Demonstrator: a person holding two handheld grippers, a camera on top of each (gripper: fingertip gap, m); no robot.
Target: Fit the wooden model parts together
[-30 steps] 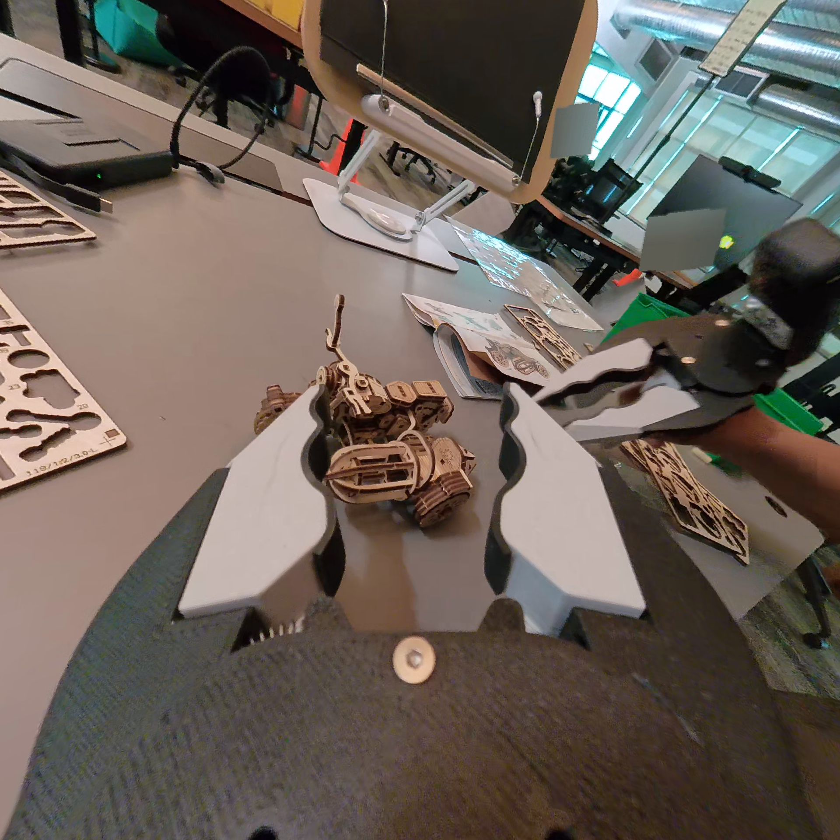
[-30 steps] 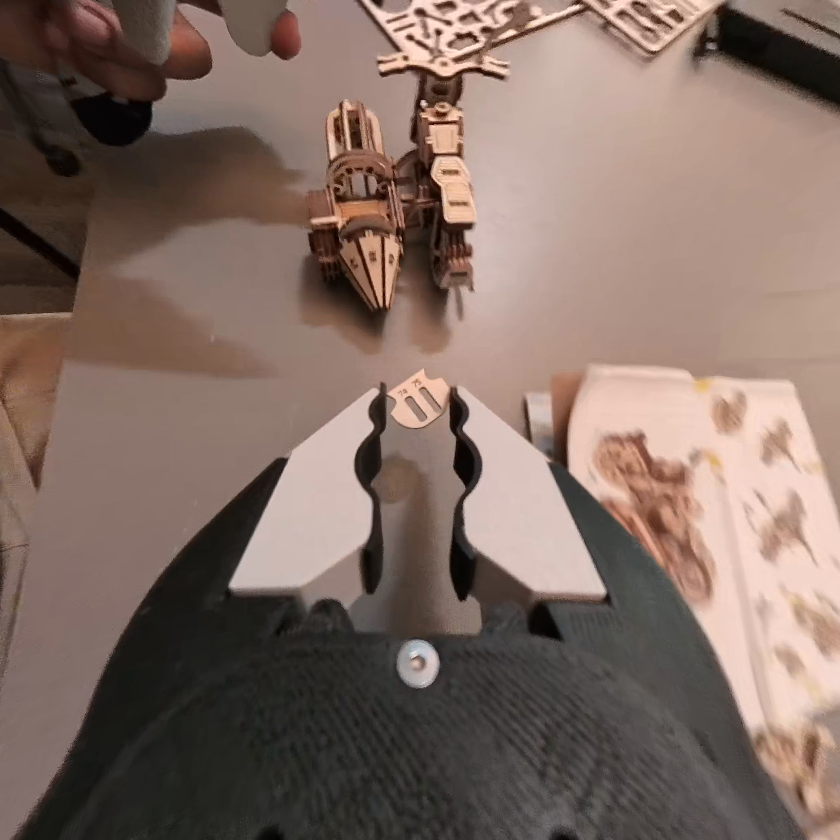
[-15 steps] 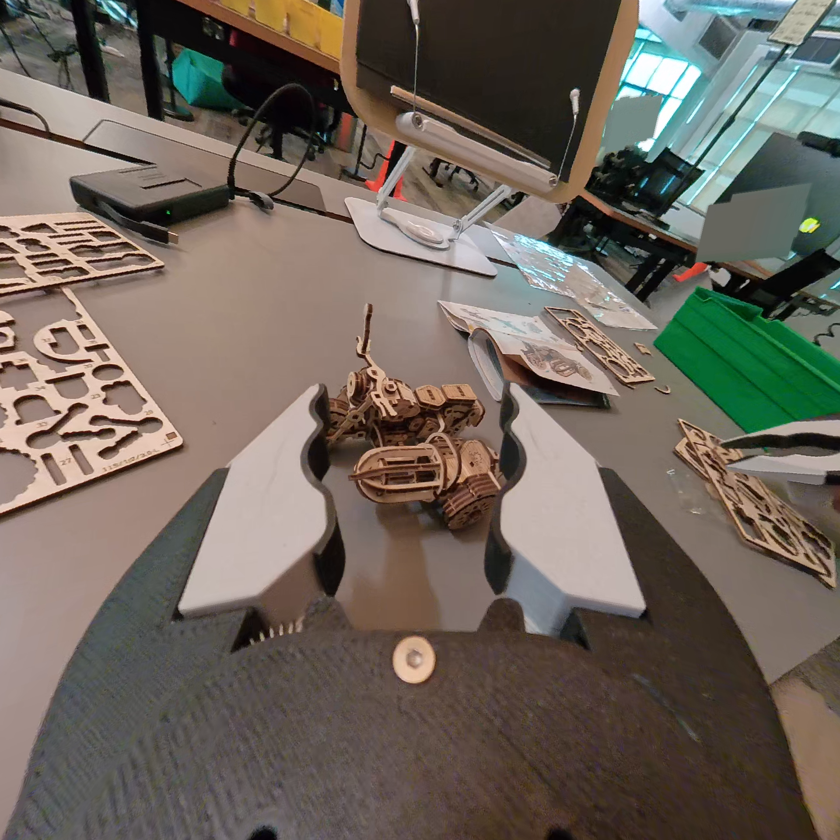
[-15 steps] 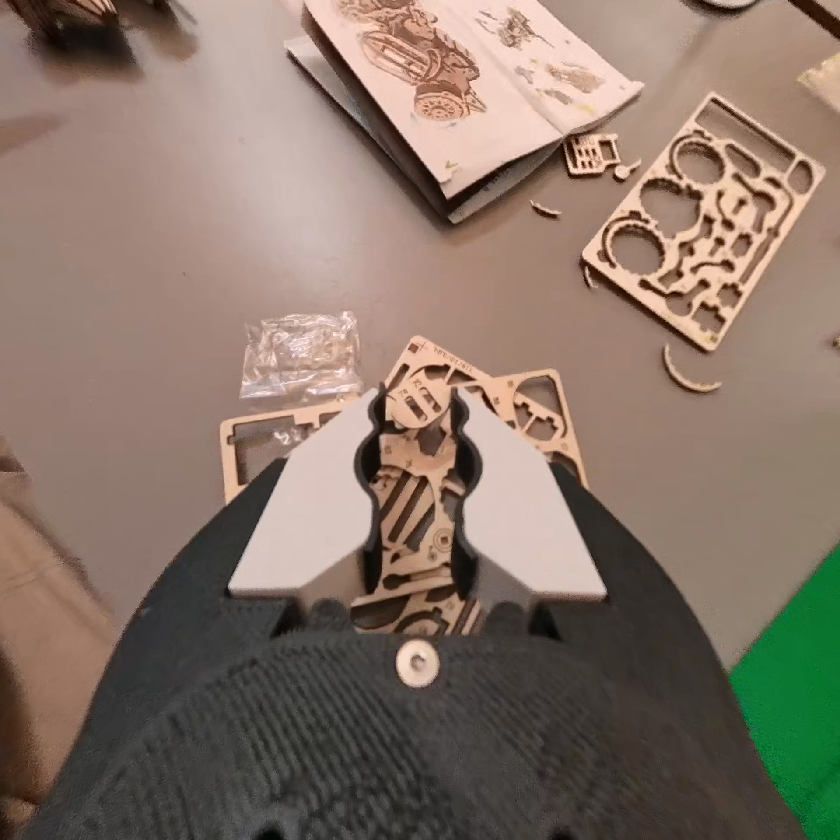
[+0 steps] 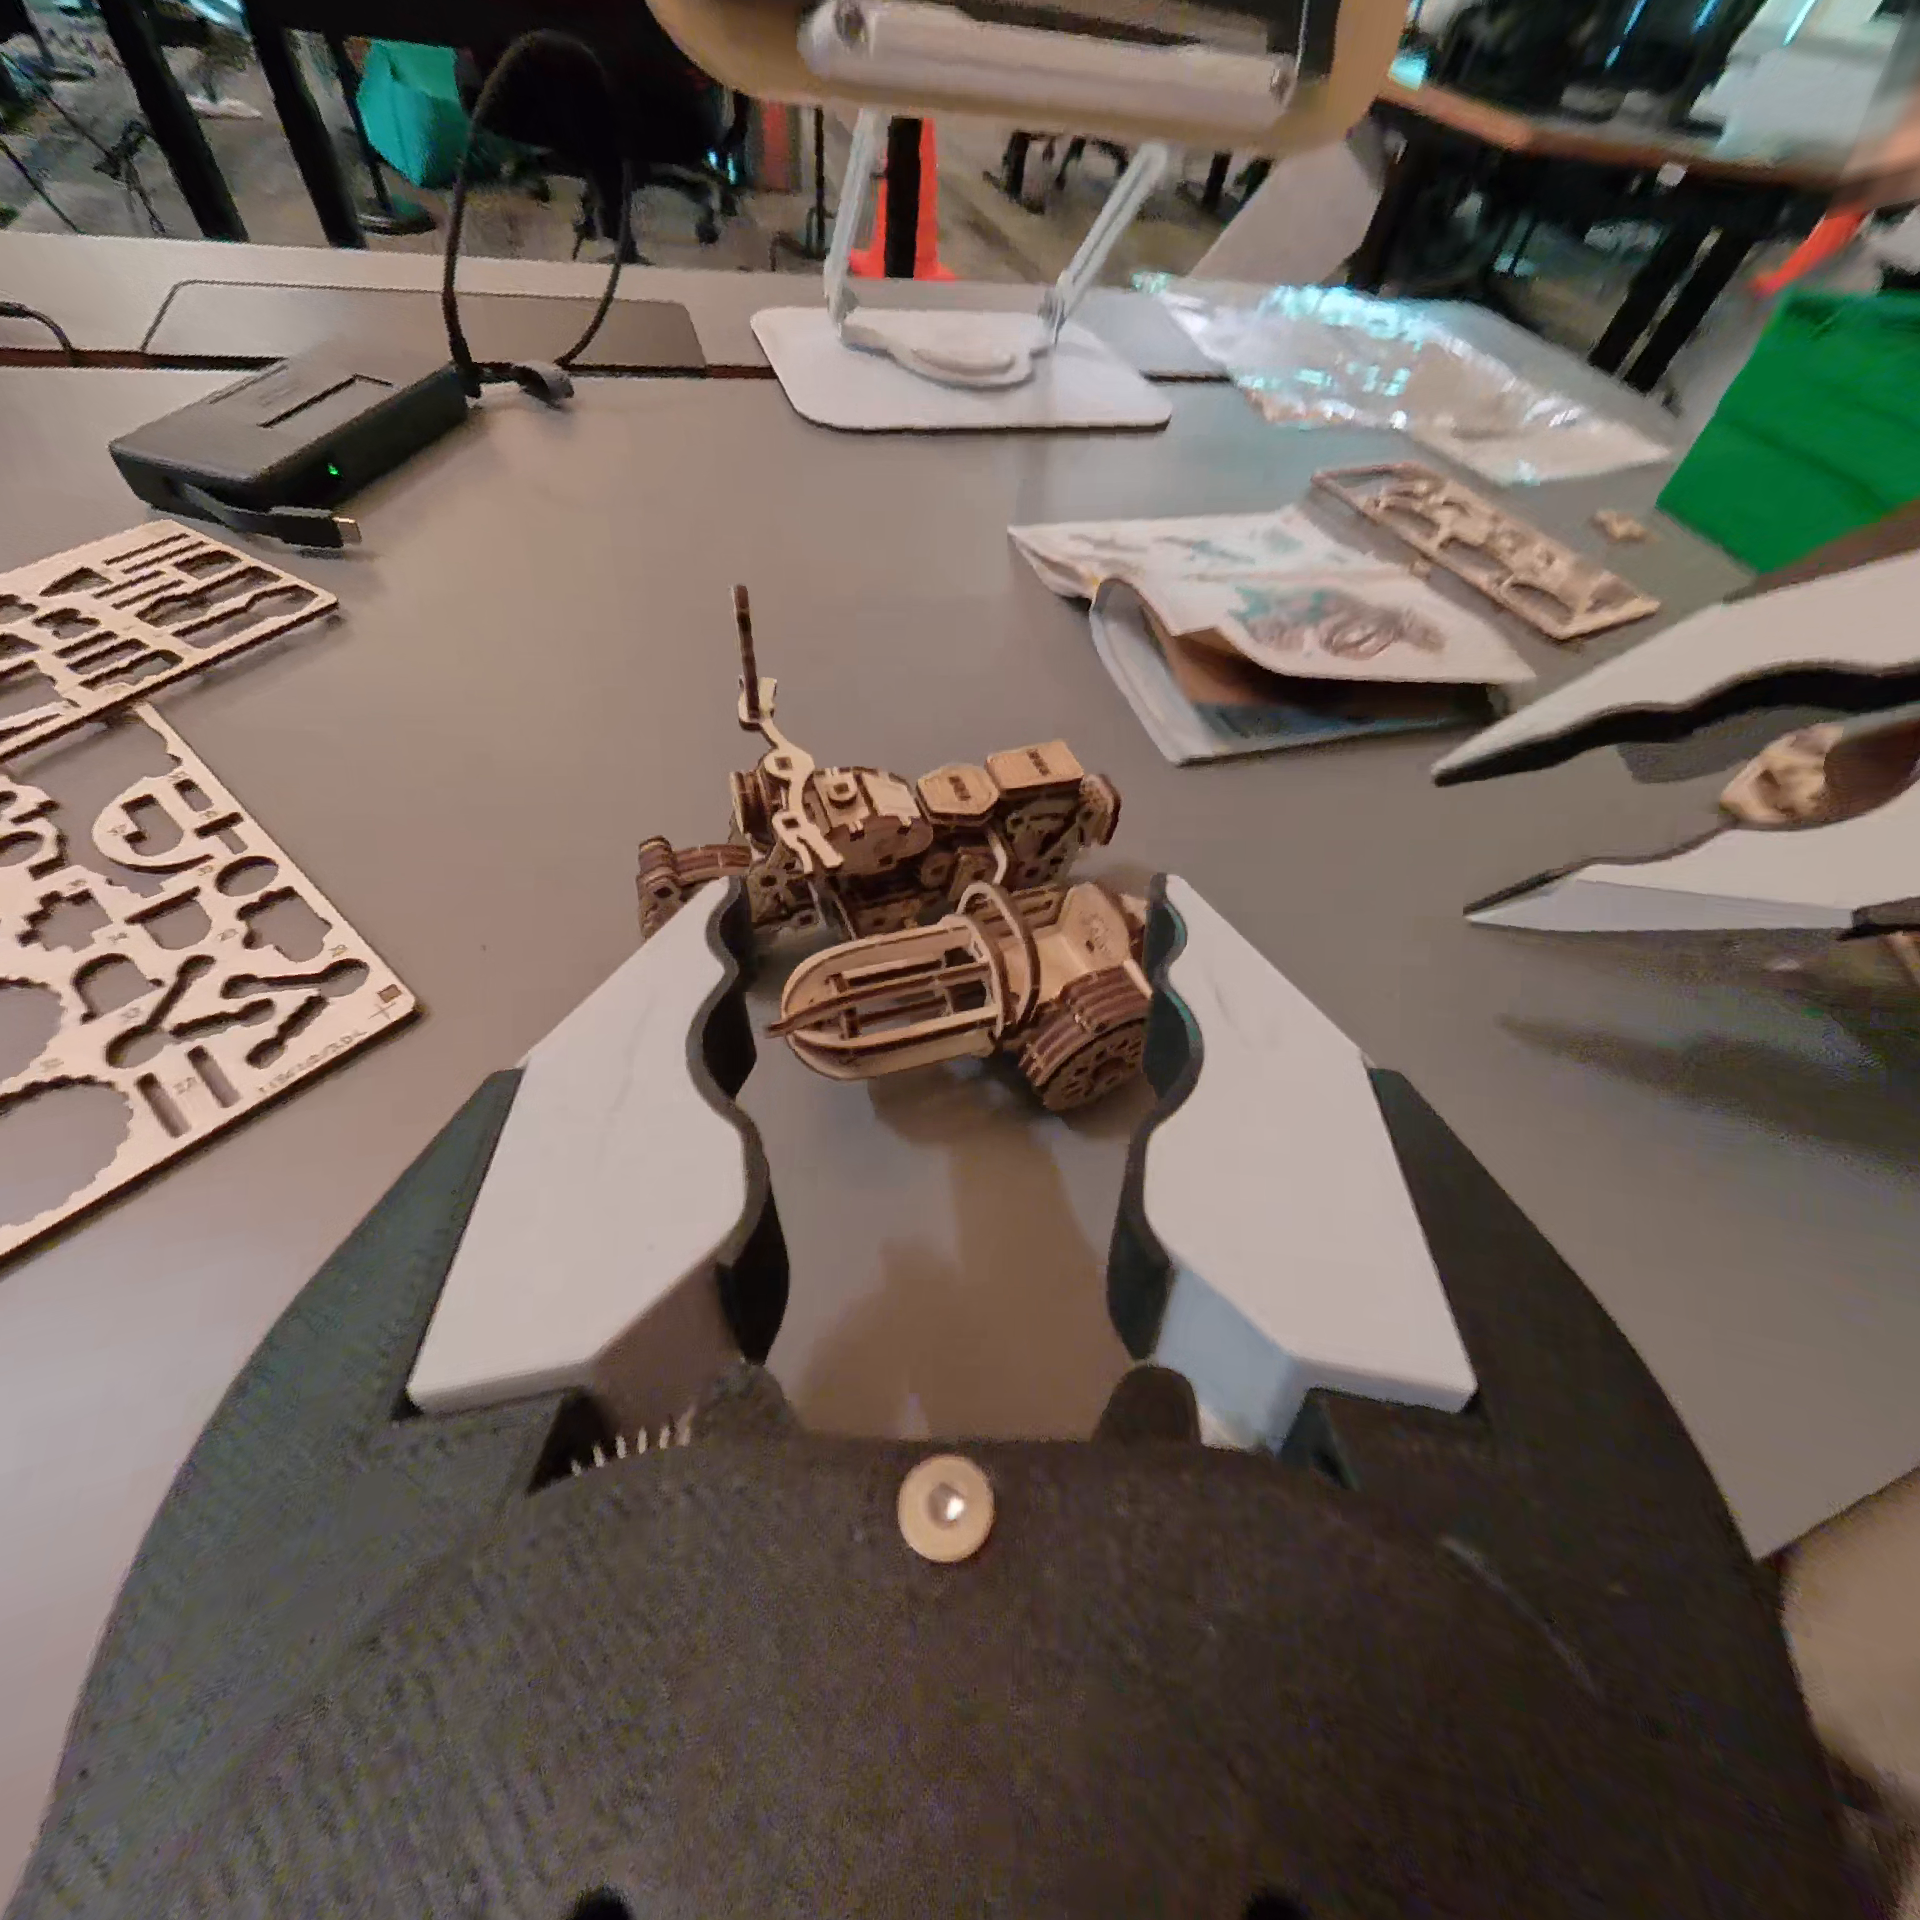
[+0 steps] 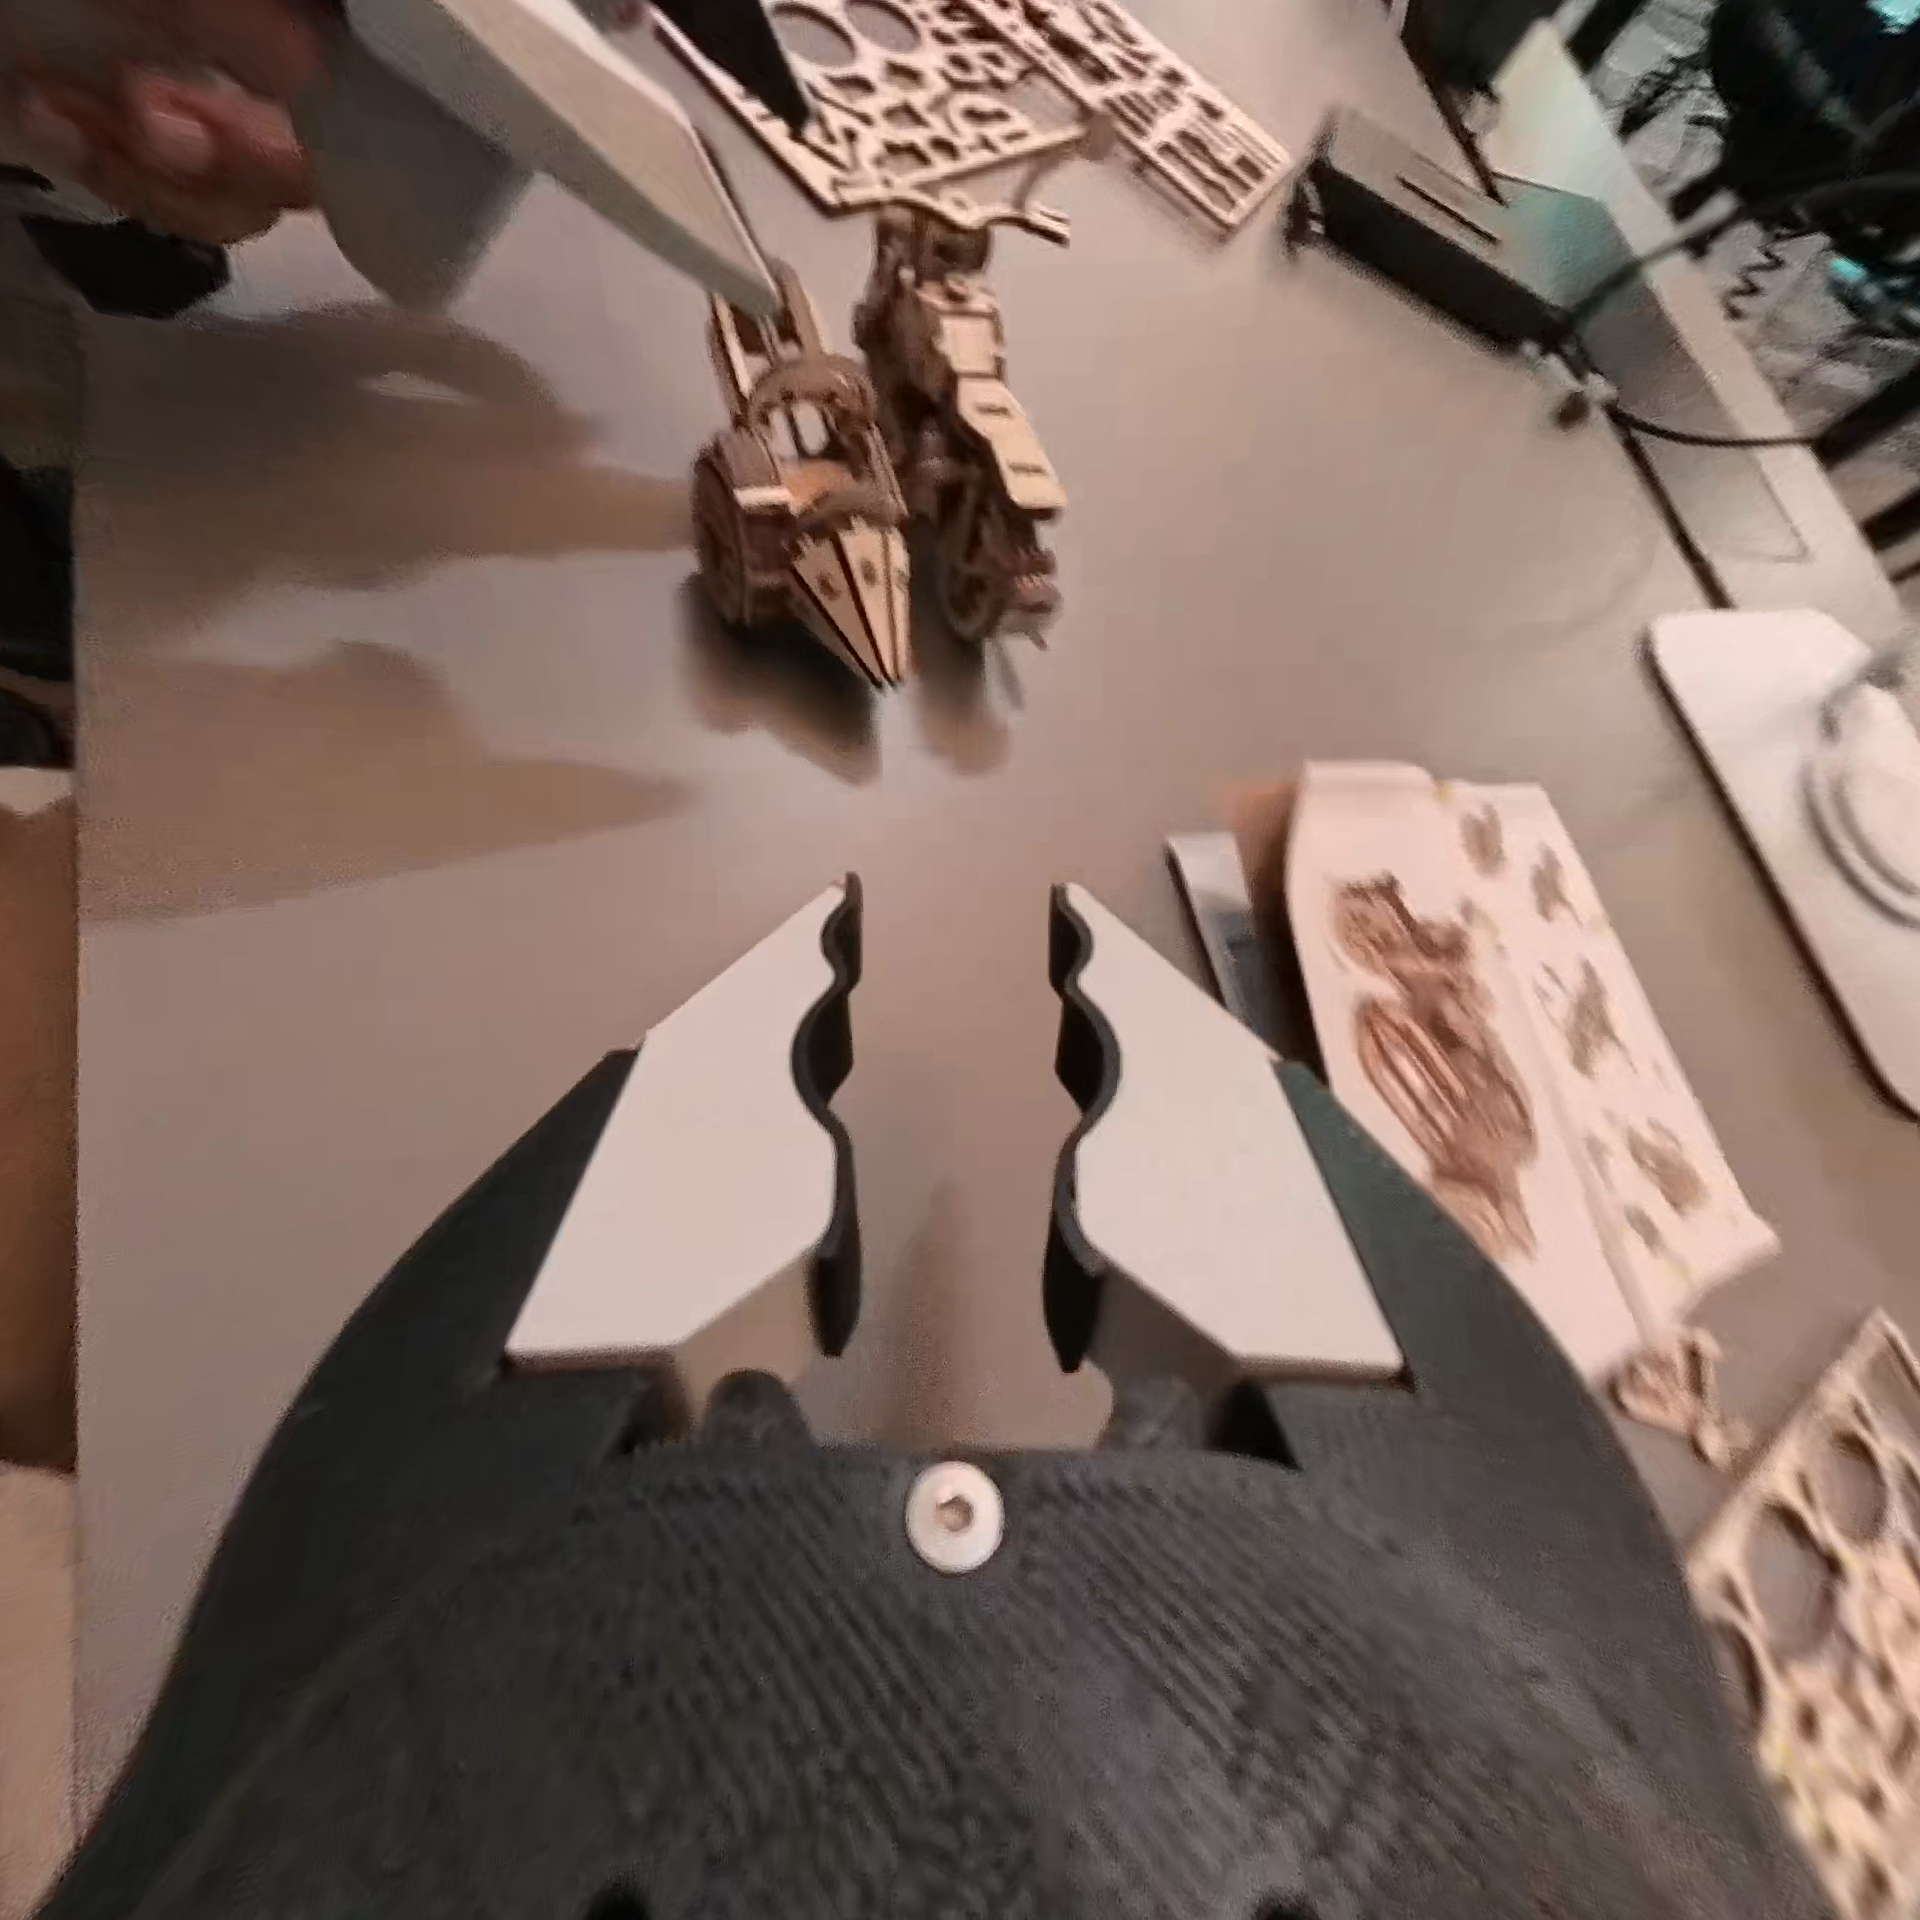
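Observation:
A partly built wooden motorcycle with sidecar (image 5: 914, 894) stands on the grey table (image 5: 520, 644). My left gripper (image 5: 945, 902) is open, with its fingertips on either side of the sidecar. I cannot tell whether they touch it. My right gripper (image 6: 954, 904) is open and empty, pointing at the model (image 6: 883, 457) from a short way off. It shows at the right edge of the left wrist view (image 5: 1455, 844). The left gripper (image 6: 623, 156) shows at the upper left of the right wrist view, with a fingertip at the sidecar's far end.
An instruction booklet (image 5: 1278, 644) lies right of the model. It also shows in the right wrist view (image 6: 1507, 1039). Cut-out wooden sheets (image 5: 156, 935) lie at the left and more (image 6: 1818, 1610) at the right. A black box (image 5: 291, 426), a white stand base (image 5: 966, 374) and a green bin (image 5: 1808, 447) stand farther back.
My right gripper swung out over the wooden sheets holding a small wooden piece, then came back toward the model, open and without it. My left gripper moved closer around the sidecar.

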